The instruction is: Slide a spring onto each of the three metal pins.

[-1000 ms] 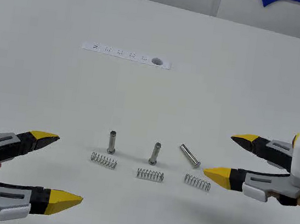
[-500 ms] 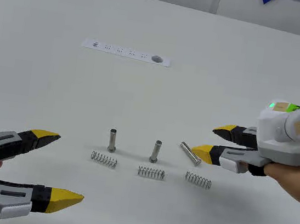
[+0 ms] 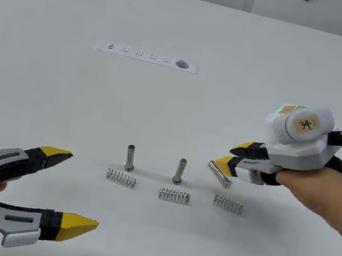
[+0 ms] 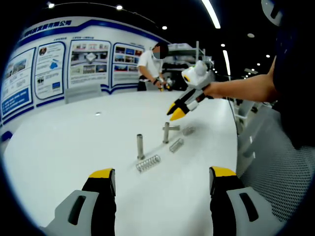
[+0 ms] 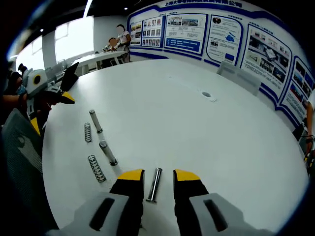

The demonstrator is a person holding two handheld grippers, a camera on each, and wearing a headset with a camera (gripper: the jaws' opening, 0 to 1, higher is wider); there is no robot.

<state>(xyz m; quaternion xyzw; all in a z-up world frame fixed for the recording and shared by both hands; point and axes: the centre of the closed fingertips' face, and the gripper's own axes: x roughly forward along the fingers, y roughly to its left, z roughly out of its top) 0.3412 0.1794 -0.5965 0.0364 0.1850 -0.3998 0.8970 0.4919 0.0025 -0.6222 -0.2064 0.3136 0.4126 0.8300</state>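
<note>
Right gripper straddles pin (contact unclear).

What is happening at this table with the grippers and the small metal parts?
A person holds a gripper in each hand. The right gripper, open, has its jaws on either side of the one pin lying flat. Two upright pins stand nearby, and three springs lie loose on the table, none on a pin yet. The left gripper hangs open, apart.
</note>
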